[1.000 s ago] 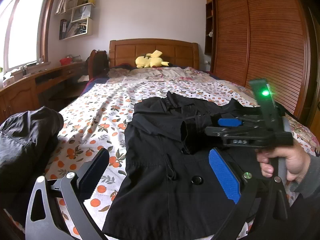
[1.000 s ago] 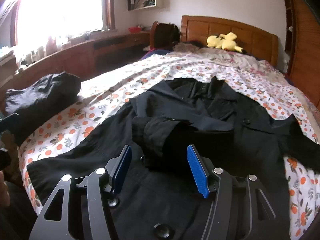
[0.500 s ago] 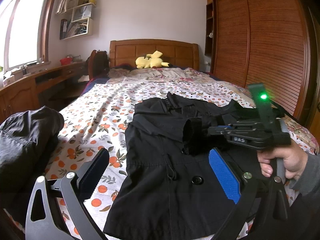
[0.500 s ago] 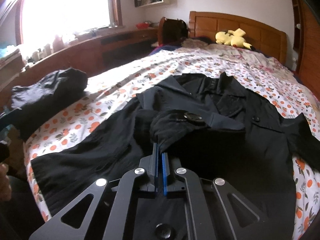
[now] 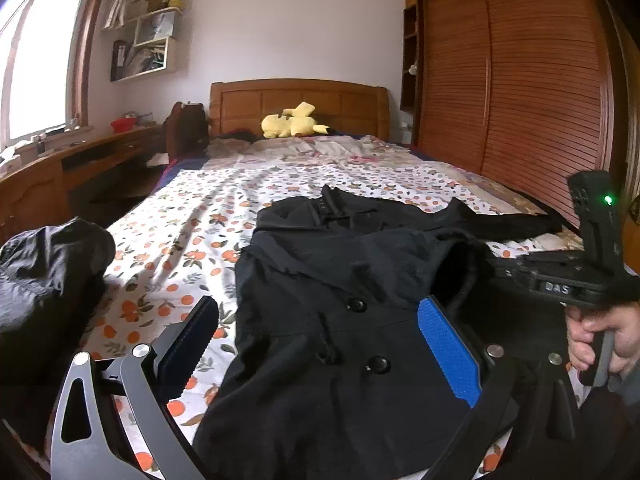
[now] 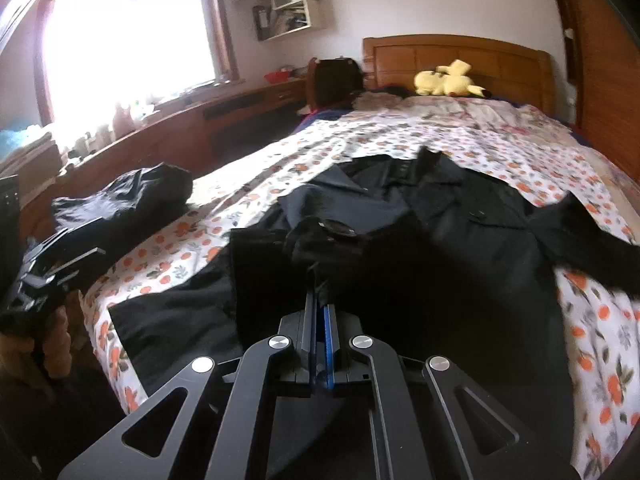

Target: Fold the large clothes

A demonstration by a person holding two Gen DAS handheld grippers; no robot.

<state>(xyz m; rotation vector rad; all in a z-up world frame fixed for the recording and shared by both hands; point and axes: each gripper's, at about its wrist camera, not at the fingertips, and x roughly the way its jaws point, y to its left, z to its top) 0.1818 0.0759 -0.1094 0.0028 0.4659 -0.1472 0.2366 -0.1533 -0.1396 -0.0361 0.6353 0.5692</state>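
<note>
A home bedroom: ahead of the jaws a bed (image 5: 224, 208), wooden headboard (image 5: 300, 100), wardrobe (image 5: 500, 92) right.

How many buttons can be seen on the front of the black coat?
2 clearly: upper button and lower button, both near the middle of the black coat. Folds may hide more.

Legible marking found: one. The letters "DAS" stand in raised or light characters on the dark side face of the right gripper (image 5: 568, 280) body, seen at the right edge of the left wrist view. Items on the far wall shelf (image 5: 148, 46) carry print too small to read.
</note>
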